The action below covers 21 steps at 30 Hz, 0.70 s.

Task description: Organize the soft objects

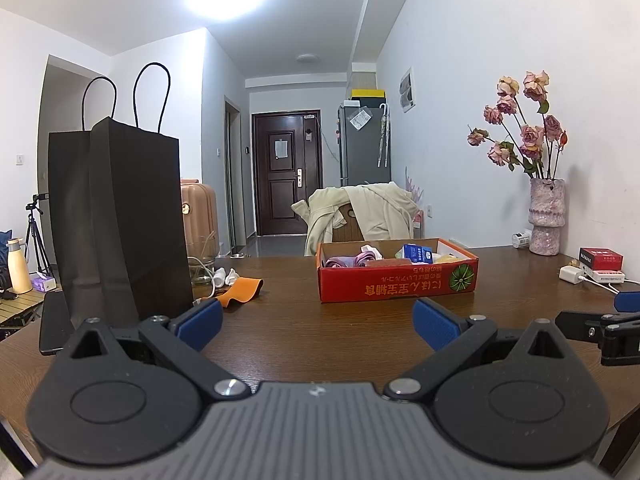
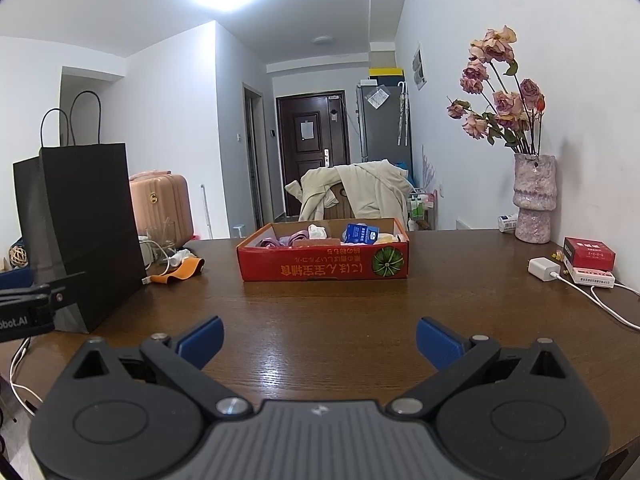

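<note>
A red cardboard box [image 1: 400,282] [image 2: 324,266] sits mid-table, holding purple cloth [image 1: 348,261] [image 2: 286,240], a white soft item [image 1: 371,251] and a blue carton [image 1: 417,253] [image 2: 361,234]. An orange band [image 1: 242,290] [image 2: 182,270] and white soft pieces [image 1: 225,276] lie on the table beside a tall black paper bag [image 1: 120,220] [image 2: 84,232]. My left gripper [image 1: 318,326] is open and empty, low over the wooden table [image 1: 300,344], well short of the box. My right gripper [image 2: 320,342] is open and empty, also short of the box.
A pink vase of dried roses [image 1: 546,216] [image 2: 534,198] stands at the far right by the wall. A white charger with cable [image 2: 544,269], a red box [image 2: 588,254] and a white box lie at the right. A chair draped with a cream coat [image 2: 356,188] stands behind the table.
</note>
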Tool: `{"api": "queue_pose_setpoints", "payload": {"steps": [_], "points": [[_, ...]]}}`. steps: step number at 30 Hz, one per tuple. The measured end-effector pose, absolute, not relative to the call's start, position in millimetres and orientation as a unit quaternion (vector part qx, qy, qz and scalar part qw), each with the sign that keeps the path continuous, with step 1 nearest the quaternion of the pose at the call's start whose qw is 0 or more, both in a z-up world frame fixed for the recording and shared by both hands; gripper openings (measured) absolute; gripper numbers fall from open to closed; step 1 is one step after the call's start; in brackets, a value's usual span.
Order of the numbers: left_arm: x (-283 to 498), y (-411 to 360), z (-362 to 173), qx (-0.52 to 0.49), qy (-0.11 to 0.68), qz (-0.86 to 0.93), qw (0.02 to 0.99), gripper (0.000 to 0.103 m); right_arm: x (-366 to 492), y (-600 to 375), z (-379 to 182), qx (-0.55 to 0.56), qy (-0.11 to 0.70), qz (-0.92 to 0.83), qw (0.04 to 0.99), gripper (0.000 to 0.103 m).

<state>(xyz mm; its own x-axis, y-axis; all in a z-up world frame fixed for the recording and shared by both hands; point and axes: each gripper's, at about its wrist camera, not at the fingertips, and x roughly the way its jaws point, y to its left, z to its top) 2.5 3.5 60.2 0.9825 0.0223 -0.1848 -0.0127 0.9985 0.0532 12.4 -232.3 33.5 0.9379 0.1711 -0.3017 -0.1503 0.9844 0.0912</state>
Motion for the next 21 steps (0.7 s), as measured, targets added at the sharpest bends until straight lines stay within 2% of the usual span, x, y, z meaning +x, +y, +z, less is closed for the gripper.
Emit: {"api": "queue_pose_setpoints", "payload": {"steps": [21], "points": [[1.0,3.3,60.2,0.026,0.093,0.008,0.995,0.103,14.0,-233.1,31.8,0.033,0.162,0.081,0.983,0.103]]}}
